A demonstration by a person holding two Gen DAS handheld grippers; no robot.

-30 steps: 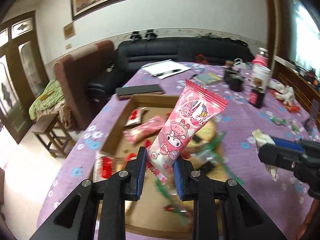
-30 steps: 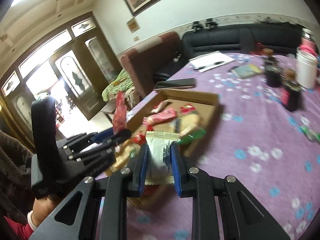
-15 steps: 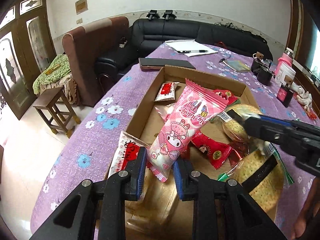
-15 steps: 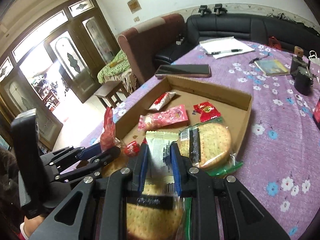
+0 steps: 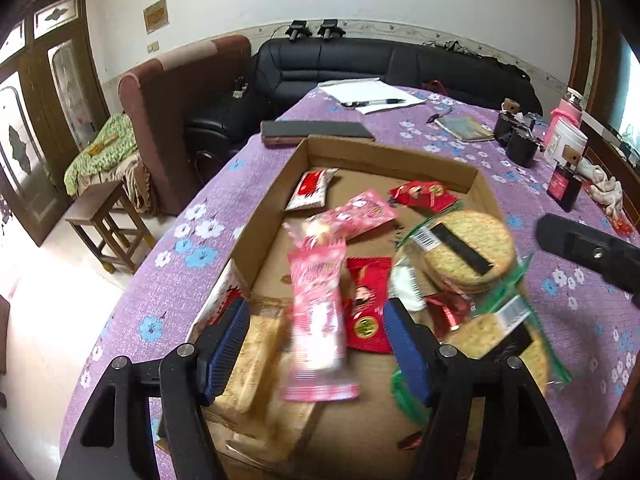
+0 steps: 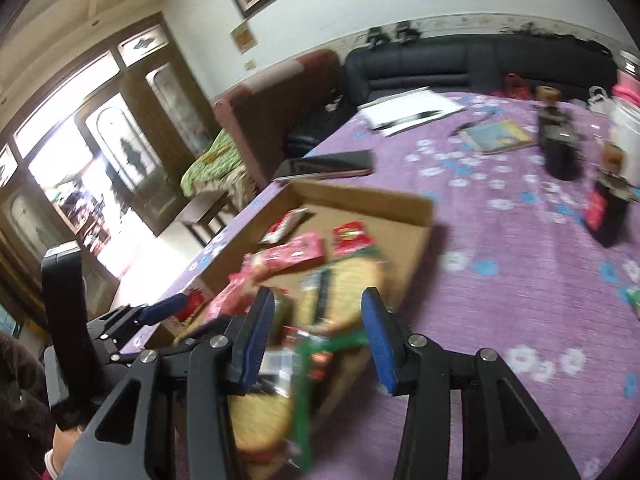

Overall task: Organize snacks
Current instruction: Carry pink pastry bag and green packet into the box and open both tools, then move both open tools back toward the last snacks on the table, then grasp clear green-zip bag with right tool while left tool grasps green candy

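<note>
Several snack packets are lying in the shallow cardboard box (image 5: 400,162) on the purple flowered tablecloth (image 5: 532,296). One long pink packet (image 5: 318,312), blurred with motion, is sitting between the fingers of the left gripper (image 5: 316,346), whose jaws are opening; its blue pads (image 5: 226,344) are standing clear of the packet on both sides, so nothing is pinching it. Just beside it a red packet (image 5: 370,302) is lying flat on the box floor, and a second pink packet (image 5: 352,216) and a red-and-white one (image 5: 312,188) are lying farther in. Round crackers in a clear wrapper (image 5: 468,250) are resting against the box's right side, with another cracker pack (image 5: 504,340) nearer the camera.

In the right wrist view, the right gripper (image 6: 318,338) is hovering over the near corner of the box, its jaws opening too. Blurred wrappers and crackers are showing in the gap below it, but its pads are not pressing on any of them. The left gripper is appearing at that view's left edge, above a sleeve (image 6: 20,400).

Beyond the box, a dark phone (image 5: 316,130), papers with a pen (image 5: 372,94) and a black sofa (image 5: 360,60) are sitting further off.
</note>
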